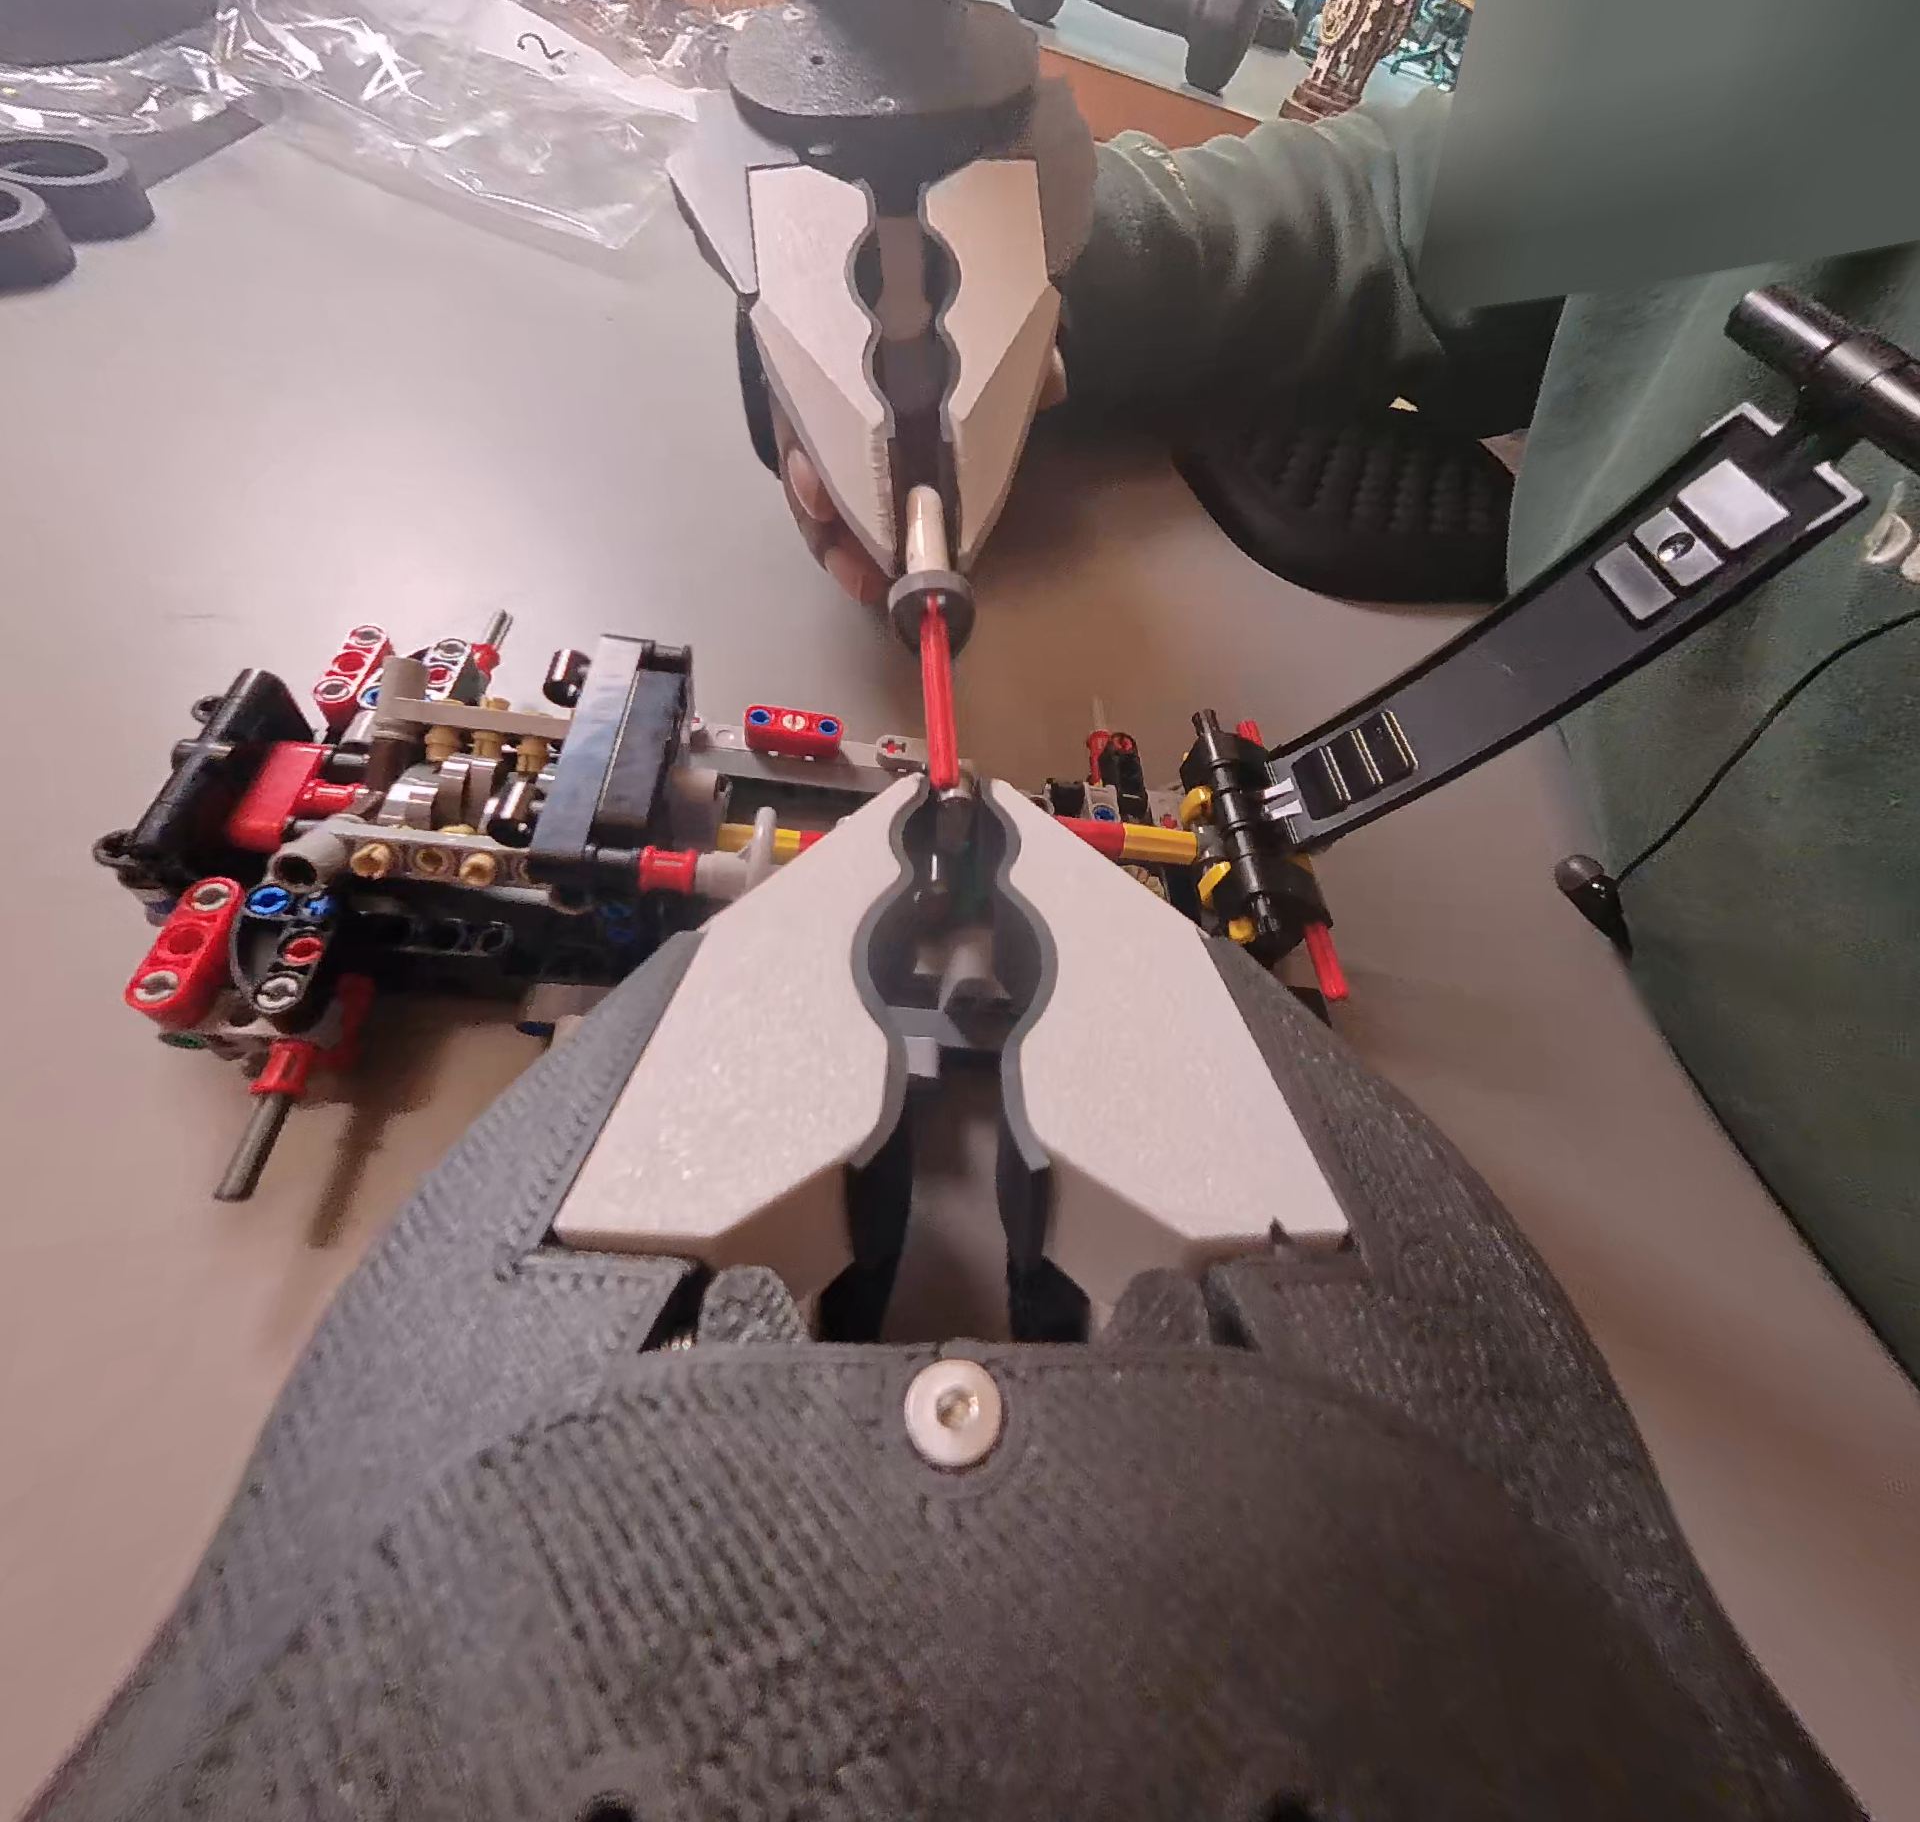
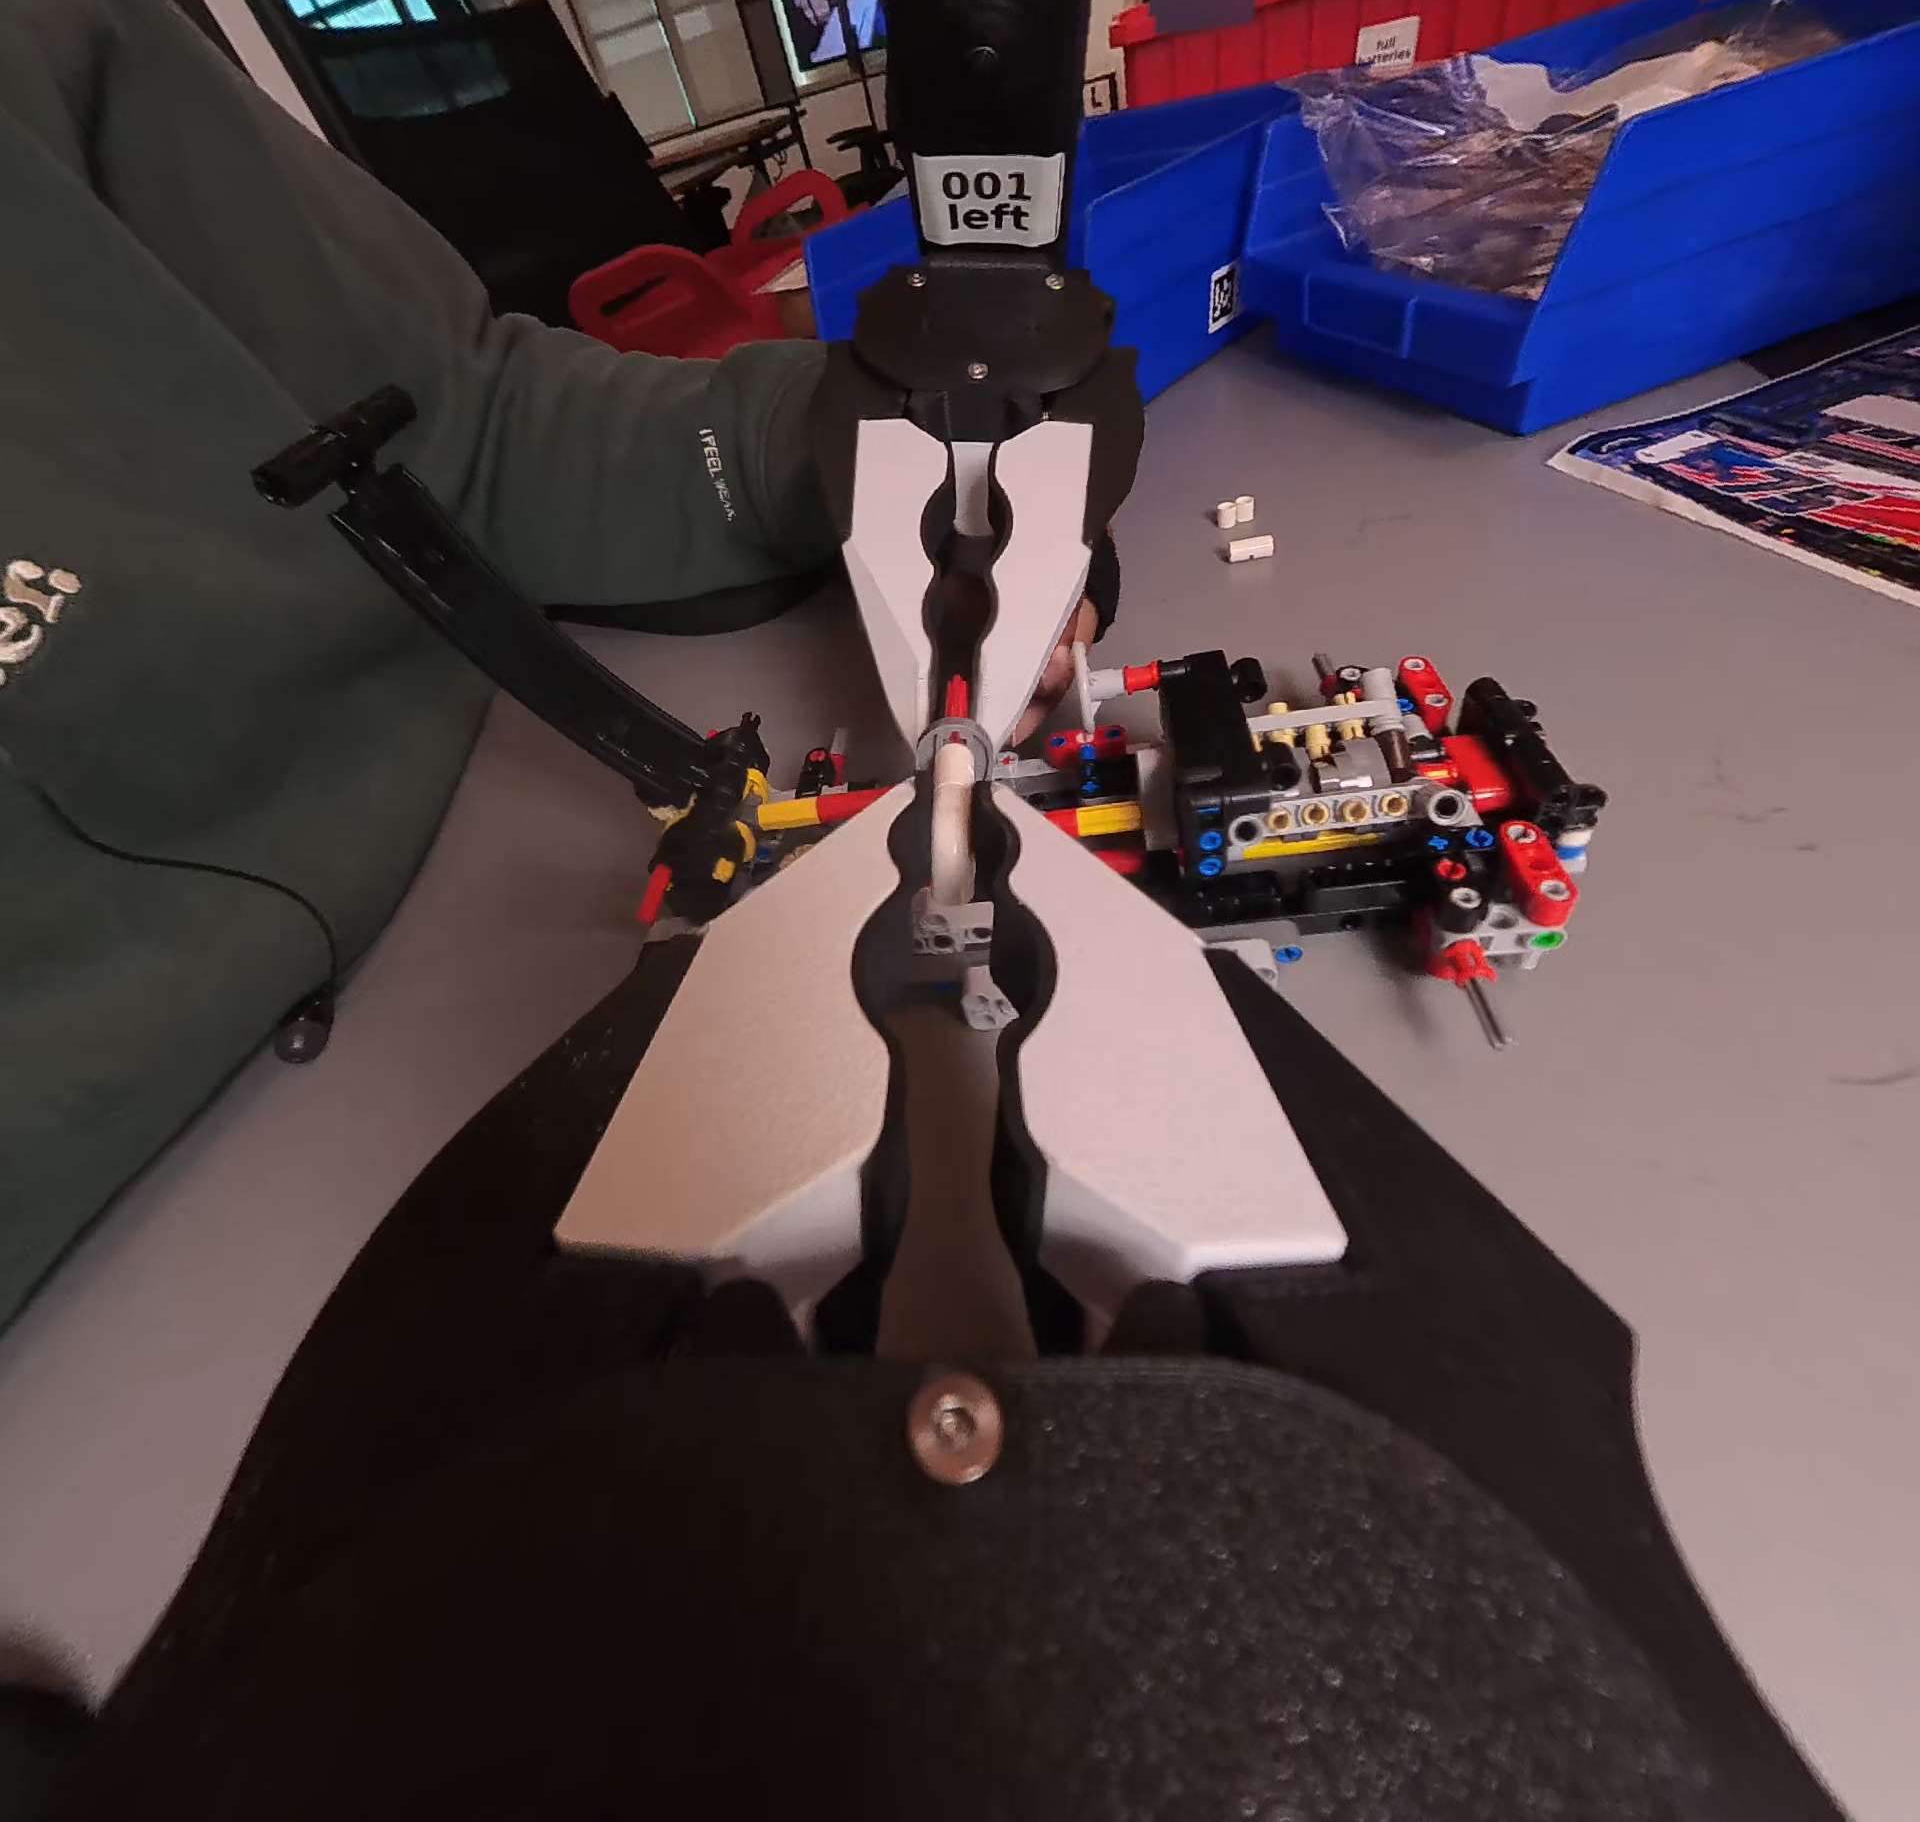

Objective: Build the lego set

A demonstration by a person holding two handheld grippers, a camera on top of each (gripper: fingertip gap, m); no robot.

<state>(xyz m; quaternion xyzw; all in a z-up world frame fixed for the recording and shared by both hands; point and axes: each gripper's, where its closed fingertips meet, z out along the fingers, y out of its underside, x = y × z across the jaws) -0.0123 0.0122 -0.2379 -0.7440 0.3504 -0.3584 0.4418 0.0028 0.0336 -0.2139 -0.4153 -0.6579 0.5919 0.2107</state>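
Left tongs [image 1: 961, 790]: clamped on near end of red axle [image 1: 940, 697].
Right tongs [image 2: 951, 785]: clamped on white tube [image 2: 951, 816] bearing grey bush [image 1: 932, 600].
Stage: bush threaded on axle, above brick chassis [image 1: 499, 816] on bench [image 1: 416, 422]; subassembly unattached.

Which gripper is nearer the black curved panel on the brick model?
Left. The left gripper sits just beside the black curved panel where it joins the model; the right gripper is farther back across the table.

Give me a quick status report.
Left gripper shut on red axle. Right gripper shut on white tube. Brick car below.
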